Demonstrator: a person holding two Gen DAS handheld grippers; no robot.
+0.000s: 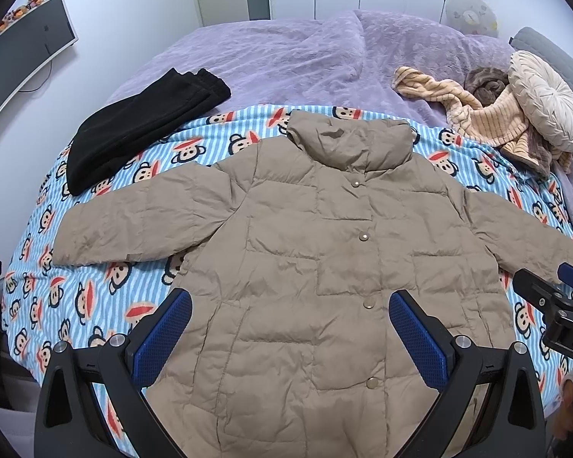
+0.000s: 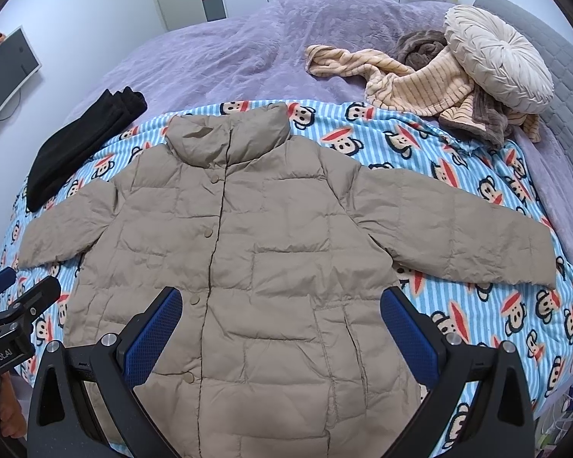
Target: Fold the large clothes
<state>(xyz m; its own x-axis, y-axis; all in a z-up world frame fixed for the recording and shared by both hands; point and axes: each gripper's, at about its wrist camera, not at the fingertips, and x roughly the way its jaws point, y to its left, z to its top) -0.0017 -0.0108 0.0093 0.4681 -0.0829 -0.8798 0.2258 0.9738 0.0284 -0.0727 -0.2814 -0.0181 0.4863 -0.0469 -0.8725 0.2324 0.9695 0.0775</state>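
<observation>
Fold not yet begun: jacket (image 1: 317, 252) flat, buttoned, sleeves out on the bed's (image 1: 286, 49) near edge, left gripper (image 1: 290, 311) and right gripper (image 2: 280, 309) agape, empty; likely next, pinching a sleeve inward.

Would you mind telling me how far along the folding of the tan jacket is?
Done: the tan jacket lies flat, buttoned, sleeves spread on the monkey-print blanket; black clothes lie folded beside it. In hand: nothing; the left hand-held gripper and right hand-held gripper are open above the hem. Left: every fold of the jacket.
</observation>
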